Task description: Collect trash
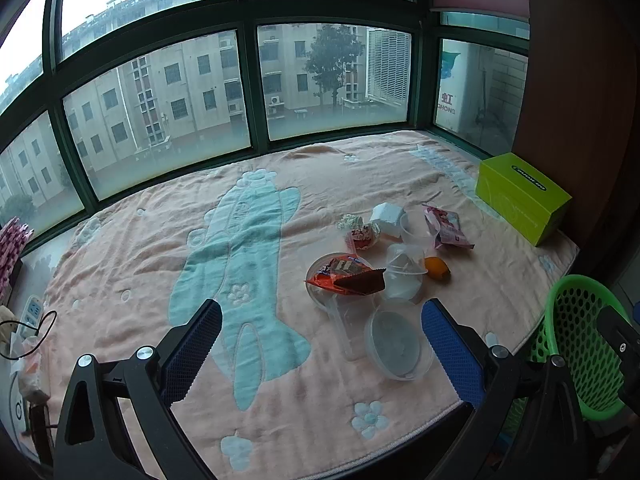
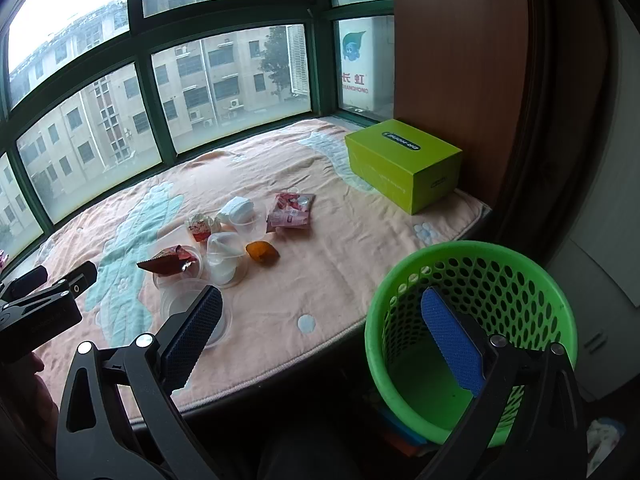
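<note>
Opening stage of collecting trash, judging by the layout: nothing being held, green perforated wastebasket [image 2: 472,320] looking empty inside, litter all lying on the peach blanket [image 1: 132,240] covering the window ledge.

Left hand-held gripper [image 1: 320,344] hovering low over the blanket with fingers spread wide, pinching nothing. Right hand-held gripper [image 2: 320,332] likewise spread and empty, one finger [image 2: 450,336] hanging over the wastebasket mouth, the other [image 2: 192,332] over the ledge's near edge.

Trash clustering right of the blanket's middle: clear plastic lid [image 1: 398,344] lying nearest the left hand-held gripper, just beside its right finger; orange-red snack wrapper [image 1: 348,276] resting in a clear bowl behind it; clear plastic cups [image 1: 404,272] beside that; orange peel piece [image 1: 437,268] next to the cups; pink packet [image 1: 446,226], white crumpled tissue [image 1: 386,218] and a small red-and-white wrapper [image 1: 362,234] farther back. Lime-green box [image 2: 404,164] standing apart at the far right corner, probably not trash.

Likely next: picking the first piece, either the near lid or the wrapper. Lid lying flat on soft cloth, so calling for a steep approach with one finger sliding under its rim; wrapper offering an easier pinch on its raised flap. Then carrying rightward past the ledge edge to the wastebasket standing below it.
</note>
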Available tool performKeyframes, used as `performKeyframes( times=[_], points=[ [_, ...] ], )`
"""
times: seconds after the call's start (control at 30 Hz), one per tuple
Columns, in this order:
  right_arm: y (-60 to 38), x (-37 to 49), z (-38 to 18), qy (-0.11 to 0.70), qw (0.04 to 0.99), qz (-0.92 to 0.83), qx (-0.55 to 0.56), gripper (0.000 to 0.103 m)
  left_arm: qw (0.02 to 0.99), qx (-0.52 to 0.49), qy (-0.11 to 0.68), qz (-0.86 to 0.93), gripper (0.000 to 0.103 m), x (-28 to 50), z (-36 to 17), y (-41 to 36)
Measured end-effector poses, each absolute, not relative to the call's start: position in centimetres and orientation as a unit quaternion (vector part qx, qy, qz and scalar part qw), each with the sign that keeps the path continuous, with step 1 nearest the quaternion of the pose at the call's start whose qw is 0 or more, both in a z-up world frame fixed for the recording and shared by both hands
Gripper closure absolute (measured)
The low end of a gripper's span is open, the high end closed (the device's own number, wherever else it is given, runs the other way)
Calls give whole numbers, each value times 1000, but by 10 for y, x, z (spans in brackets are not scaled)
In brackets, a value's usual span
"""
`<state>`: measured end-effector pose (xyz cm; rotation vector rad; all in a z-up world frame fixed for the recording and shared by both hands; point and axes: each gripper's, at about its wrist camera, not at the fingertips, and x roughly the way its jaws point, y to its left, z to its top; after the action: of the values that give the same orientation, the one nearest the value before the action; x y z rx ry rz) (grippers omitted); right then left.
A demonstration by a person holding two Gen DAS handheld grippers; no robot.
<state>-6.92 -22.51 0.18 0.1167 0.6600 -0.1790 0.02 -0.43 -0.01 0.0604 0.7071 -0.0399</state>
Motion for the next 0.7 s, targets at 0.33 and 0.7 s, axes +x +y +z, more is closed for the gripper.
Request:
performKeyframes(
  times=[0.33,0.7],
  points=[
    [-225,-69,0,324,940,-88,57,5,935,26,352,-18,6,2,-6,-2],
    [-227,-68,-1,325,940,-89,58,5,934,26,355,-20,6,2,-9,-3]
  ],
)
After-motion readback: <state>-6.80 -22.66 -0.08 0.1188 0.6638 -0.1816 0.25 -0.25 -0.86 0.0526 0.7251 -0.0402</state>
